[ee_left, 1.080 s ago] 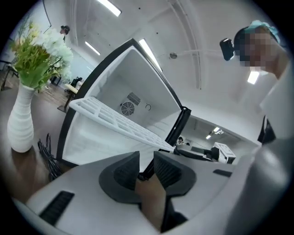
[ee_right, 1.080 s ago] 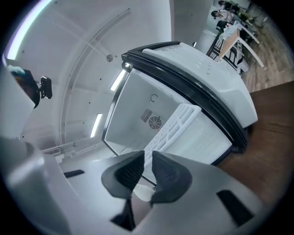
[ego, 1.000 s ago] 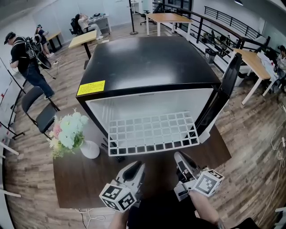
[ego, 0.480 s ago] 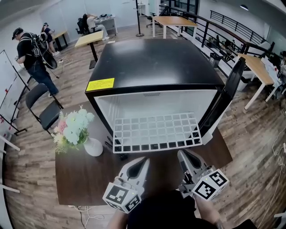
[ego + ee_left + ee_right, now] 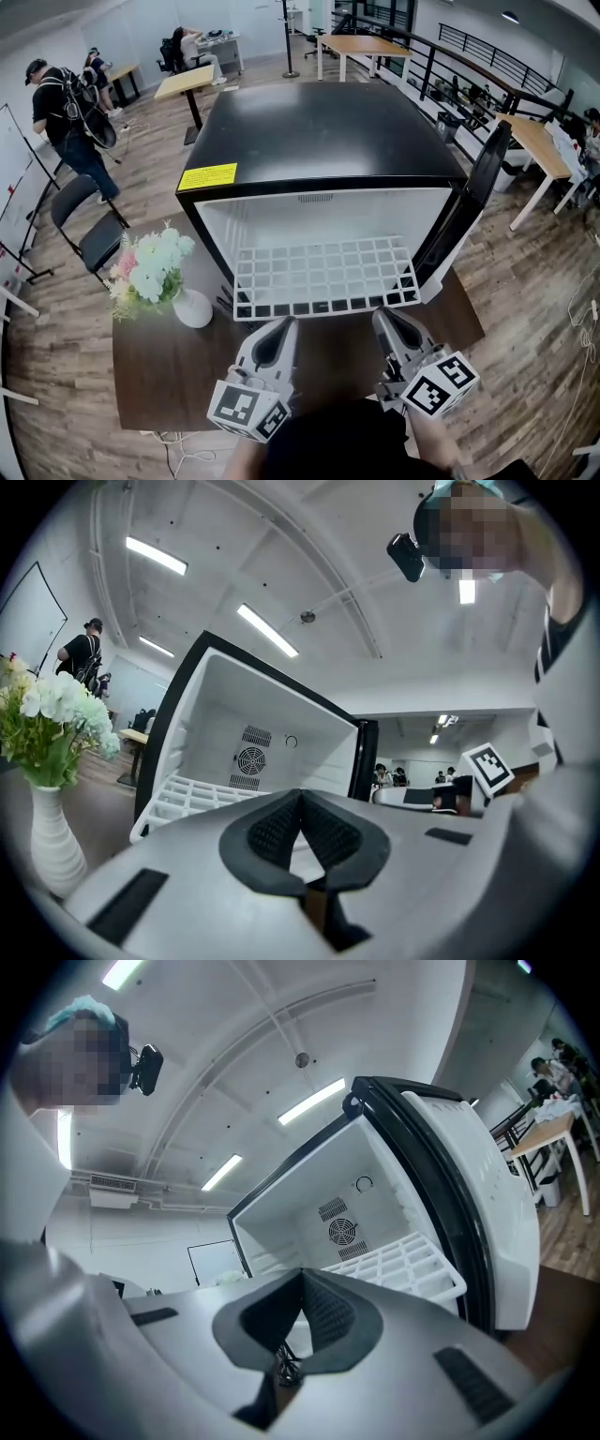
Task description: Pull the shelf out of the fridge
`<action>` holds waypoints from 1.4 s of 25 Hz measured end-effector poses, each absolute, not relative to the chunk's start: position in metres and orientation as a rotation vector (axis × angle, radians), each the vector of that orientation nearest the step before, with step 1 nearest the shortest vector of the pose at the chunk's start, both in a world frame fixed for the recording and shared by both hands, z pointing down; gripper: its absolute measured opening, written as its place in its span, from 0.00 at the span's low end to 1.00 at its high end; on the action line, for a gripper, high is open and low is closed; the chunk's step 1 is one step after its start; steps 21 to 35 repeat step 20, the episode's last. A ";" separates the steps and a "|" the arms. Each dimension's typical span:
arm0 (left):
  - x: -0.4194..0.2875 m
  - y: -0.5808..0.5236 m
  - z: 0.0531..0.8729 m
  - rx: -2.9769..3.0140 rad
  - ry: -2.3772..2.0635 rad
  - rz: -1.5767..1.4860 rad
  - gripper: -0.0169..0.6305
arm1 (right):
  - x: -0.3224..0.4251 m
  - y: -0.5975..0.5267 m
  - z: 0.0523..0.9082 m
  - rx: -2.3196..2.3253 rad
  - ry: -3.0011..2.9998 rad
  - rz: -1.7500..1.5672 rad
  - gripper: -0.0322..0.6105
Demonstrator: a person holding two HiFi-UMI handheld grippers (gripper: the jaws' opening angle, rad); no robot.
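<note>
A black mini fridge [image 5: 319,131] stands on a dark table [image 5: 169,366], its door [image 5: 473,202] swung open to the right. The white wire shelf [image 5: 323,277] sticks partly out of the fridge mouth over the table. My left gripper [image 5: 286,323] and right gripper [image 5: 382,314] hover side by side just short of the shelf's front edge; both are shut with nothing between the pads. The left gripper view has its shut pads [image 5: 301,794] in front of the shelf [image 5: 192,794]. In the right gripper view the closed gripper [image 5: 302,1274] is left of the shelf [image 5: 403,1265].
A white vase of flowers [image 5: 155,272] stands on the table left of the fridge. Black cables [image 5: 230,305] lie under the shelf's left corner. People, chairs and desks are farther back in the room, and a railing runs at the right.
Both grippers' jaws, slightly apart a second ago, are now shut and empty. Both grippers have risen a little, the left more. The shelf has stayed as it was.
</note>
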State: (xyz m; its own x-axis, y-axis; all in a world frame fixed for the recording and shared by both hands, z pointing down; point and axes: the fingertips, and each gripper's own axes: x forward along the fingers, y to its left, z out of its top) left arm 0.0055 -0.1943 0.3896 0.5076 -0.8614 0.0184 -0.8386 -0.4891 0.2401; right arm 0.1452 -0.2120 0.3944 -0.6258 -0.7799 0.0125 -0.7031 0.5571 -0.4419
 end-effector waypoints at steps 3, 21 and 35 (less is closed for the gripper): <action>0.006 -0.196 0.390 2.530 -1.451 -0.151 0.03 | 0.146 -0.213 0.394 -1.259 2.601 -0.613 0.04; 0.007 -0.201 0.395 2.510 -1.448 -0.142 0.03 | 0.149 -0.216 0.398 -1.270 2.584 -0.639 0.04; 0.007 -0.201 0.395 2.510 -1.448 -0.142 0.03 | 0.149 -0.216 0.398 -1.270 2.584 -0.639 0.04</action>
